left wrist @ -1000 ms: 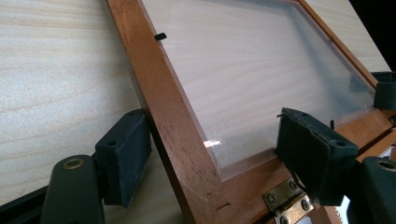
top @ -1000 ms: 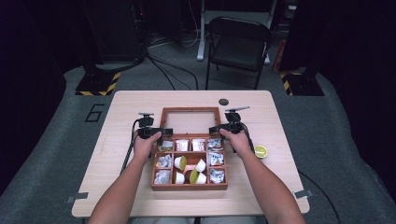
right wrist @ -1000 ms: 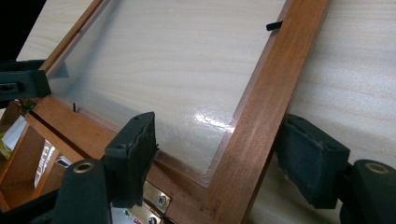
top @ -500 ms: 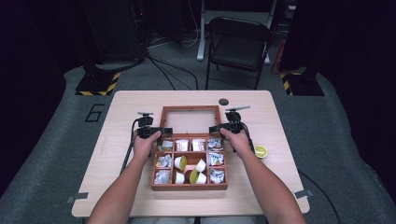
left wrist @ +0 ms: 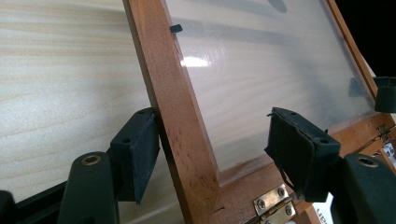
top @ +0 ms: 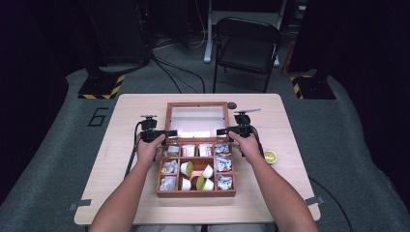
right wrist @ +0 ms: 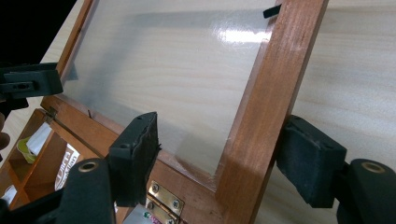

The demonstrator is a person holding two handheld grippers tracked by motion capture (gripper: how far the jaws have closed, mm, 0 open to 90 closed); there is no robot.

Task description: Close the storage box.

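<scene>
jaws of the left gripper (left wrist: 212, 154) have just been closing around the left side rail of the lid (top: 197, 119); one pad touches the rail's outer face, the other is still clear of the glass, so no grip yet. jaws of the right gripper (right wrist: 224, 154) stand apart astride the right rail, the outer pad seemingly just touching it. against the earlier frames, both hands sit where they were and the lid is still raised. one wooden box (top: 196, 193), nine compartments, roughly four white cups, one lime half (top: 270, 156) on the table (top: 121, 193). forearms reach forward, hands either side of the hinges.
</scene>
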